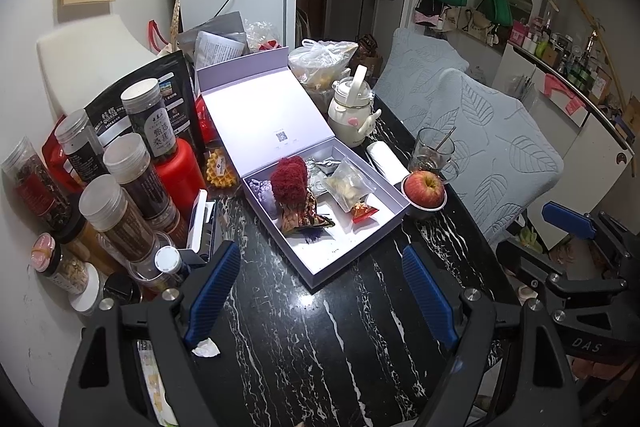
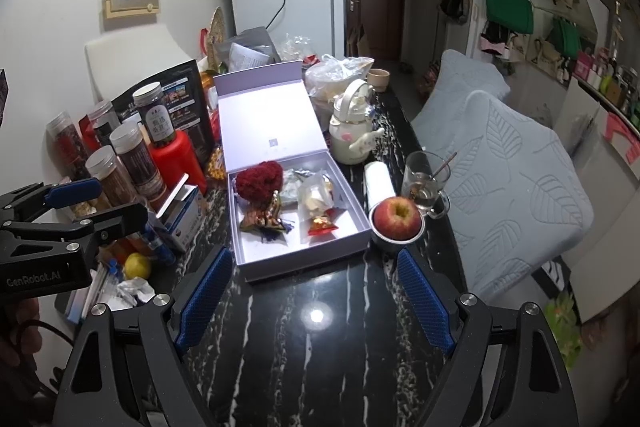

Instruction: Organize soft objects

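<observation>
While both grippers hang over the black marble surface with nothing in them, the soft things sit in the open lilac box at twelve o'clock of each. The left gripper has its fingers spread wide and released; the right gripper likewise stands with fingers parted and grasping nothing. In the box's left part a red pompom lies touching a brown patterned pouch with a purple tassel; toward three o'clock of these lie clear packets and a small red sachet. My judgement is that the risks come from crowding. The pompom and pouch are in contact, so a wide grasp may catch both, or snag the tassel and drag the pouch out. The light box could slide on the glossy surface if a finger pushes its near wall. An apple in a small dish sits just beside the box at three o'clock, with a glass mug behind it; a careless right-hand sweep could knock them. Jars crowd nine o'clock of the left gripper, so a swing there may topple them.
</observation>
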`<act>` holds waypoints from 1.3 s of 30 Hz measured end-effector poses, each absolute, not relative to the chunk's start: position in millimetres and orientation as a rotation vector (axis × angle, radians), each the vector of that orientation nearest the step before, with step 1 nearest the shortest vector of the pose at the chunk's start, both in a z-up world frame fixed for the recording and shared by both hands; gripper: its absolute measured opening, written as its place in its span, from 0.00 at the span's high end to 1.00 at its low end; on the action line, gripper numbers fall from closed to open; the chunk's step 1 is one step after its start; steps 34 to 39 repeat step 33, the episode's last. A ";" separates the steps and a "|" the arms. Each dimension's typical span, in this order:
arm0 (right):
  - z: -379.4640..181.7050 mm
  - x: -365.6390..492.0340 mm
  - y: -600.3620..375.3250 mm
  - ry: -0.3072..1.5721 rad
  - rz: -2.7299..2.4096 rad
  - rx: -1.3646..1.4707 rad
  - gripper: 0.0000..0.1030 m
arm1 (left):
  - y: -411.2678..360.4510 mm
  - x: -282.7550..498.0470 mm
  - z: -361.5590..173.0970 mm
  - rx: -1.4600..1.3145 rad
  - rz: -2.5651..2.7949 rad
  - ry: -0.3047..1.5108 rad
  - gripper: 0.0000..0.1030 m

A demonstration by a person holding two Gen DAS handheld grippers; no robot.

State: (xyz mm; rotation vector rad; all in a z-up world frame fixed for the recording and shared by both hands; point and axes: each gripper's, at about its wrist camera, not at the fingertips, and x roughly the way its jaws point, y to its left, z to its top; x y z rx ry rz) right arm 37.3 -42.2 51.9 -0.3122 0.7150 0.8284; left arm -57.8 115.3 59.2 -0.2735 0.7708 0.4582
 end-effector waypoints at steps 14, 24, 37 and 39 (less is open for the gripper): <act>49.1 38.4 -45.2 0.725 0.820 -0.317 0.17 | 111.4 -55.4 55.5 -0.277 0.465 0.793 0.19; 46.3 40.1 -47.7 0.736 0.814 -0.319 0.17 | 110.9 -54.8 53.2 -0.280 0.473 0.798 0.19; 42.4 42.3 -45.7 0.753 0.807 -0.325 0.17 | 113.8 -51.5 44.2 -0.296 0.469 0.822 0.19; 42.4 42.3 -45.7 0.753 0.807 -0.325 0.17 | 113.8 -51.5 44.2 -0.296 0.469 0.822 0.19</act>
